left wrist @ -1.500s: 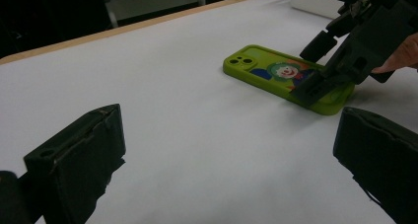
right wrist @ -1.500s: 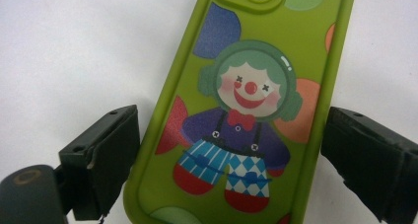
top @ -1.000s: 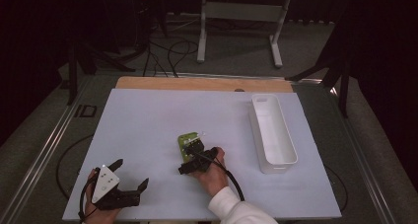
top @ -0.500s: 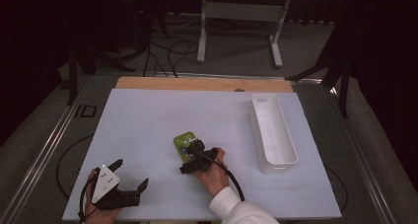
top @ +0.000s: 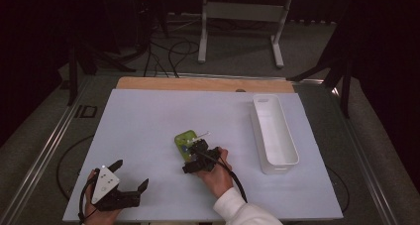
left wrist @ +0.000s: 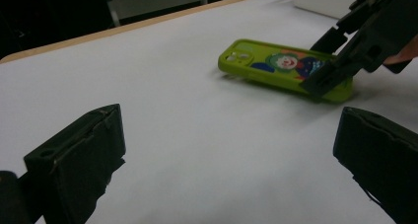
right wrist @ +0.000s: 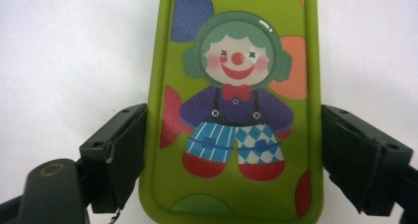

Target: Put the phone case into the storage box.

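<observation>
The right gripper [top: 194, 150] has advanced along the green phone case [top: 185, 141], which has rotated slightly on the surface [top: 148, 121]; its jaws now bracket the case sides, suggesting an imminent grasp. The right gripper view resolves jaw contact: one touching, one just clear. The left gripper [top: 131, 179] rests open, empty.

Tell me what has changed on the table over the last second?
The right tongs, straddling the lime-green phone case with a cartoon clown, have edged a little toward the table's left together with it; whether the jaws are clamped on its sides I cannot tell. The left tongs stay open near the front edge, and the long white plastic tray has not moved.
</observation>
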### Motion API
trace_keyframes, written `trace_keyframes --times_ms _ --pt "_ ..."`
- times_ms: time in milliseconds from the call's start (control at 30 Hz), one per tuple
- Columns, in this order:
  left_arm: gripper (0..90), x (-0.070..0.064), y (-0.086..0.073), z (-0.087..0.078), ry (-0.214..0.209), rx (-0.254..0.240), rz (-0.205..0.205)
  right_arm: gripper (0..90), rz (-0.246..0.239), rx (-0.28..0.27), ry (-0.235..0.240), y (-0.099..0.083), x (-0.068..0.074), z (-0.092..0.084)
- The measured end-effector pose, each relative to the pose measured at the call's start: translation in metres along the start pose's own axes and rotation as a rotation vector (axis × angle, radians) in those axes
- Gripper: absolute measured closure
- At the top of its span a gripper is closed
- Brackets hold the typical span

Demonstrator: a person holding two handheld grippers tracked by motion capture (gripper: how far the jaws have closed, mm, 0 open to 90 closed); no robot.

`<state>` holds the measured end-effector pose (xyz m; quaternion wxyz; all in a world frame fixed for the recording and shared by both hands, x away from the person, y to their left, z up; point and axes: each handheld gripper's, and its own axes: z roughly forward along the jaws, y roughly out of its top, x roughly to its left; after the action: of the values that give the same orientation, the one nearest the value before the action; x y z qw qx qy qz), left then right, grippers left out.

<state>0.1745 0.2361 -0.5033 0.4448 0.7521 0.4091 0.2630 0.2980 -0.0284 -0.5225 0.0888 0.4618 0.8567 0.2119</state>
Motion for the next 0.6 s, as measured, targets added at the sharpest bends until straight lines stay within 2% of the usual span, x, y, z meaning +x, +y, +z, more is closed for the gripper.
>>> trace_keyframes --times_ms 600 --pt "0.2 0.0 0.001 0.001 0.004 0.005 -0.006 15.8 0.0 -0.13 0.024 -0.004 -0.011 -0.022"
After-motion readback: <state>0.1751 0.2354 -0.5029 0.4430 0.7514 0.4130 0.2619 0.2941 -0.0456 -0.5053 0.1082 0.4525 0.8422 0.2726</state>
